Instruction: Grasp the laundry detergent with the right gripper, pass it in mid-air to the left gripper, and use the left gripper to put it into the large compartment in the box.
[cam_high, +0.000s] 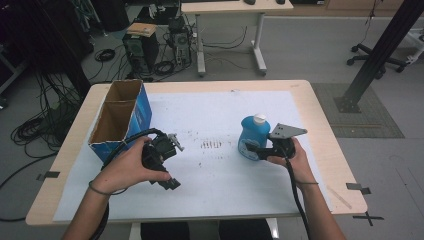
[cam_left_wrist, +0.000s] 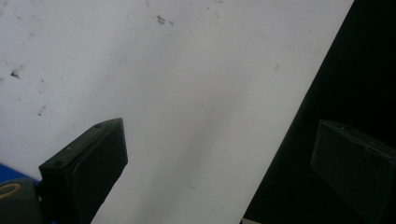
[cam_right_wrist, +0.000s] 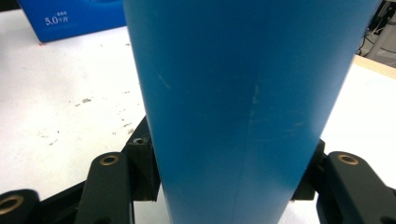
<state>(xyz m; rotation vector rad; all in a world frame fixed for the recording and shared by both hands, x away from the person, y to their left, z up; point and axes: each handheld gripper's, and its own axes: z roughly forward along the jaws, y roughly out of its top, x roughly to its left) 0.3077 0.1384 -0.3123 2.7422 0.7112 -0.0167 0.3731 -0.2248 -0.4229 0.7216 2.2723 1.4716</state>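
Note:
A blue bottle (cam_high: 253, 136) with a white cap stands upright on the white sheet (cam_high: 220, 180), right of the middle. My right gripper (cam_high: 256, 148) comes at it from the right and is shut on its lower body. In the right gripper view the blue bottle (cam_right_wrist: 247, 107) rises between both black pads (cam_right_wrist: 142, 170), which press on its sides. My left gripper (cam_high: 167, 180) is held over the sheet at front left, tilted down. Its jaws stand wide apart in the left gripper view, open (cam_left_wrist: 224, 158), with nothing between them.
An open-topped blue cardboard box (cam_high: 120, 117) with two compartments stands at the table's left; the box (cam_right_wrist: 74, 16) is also behind the bottle. Dark smudges (cam_high: 211, 145) mark the sheet's middle. Beyond the wooden table (cam_high: 320, 115) are cables, computer cases and another desk.

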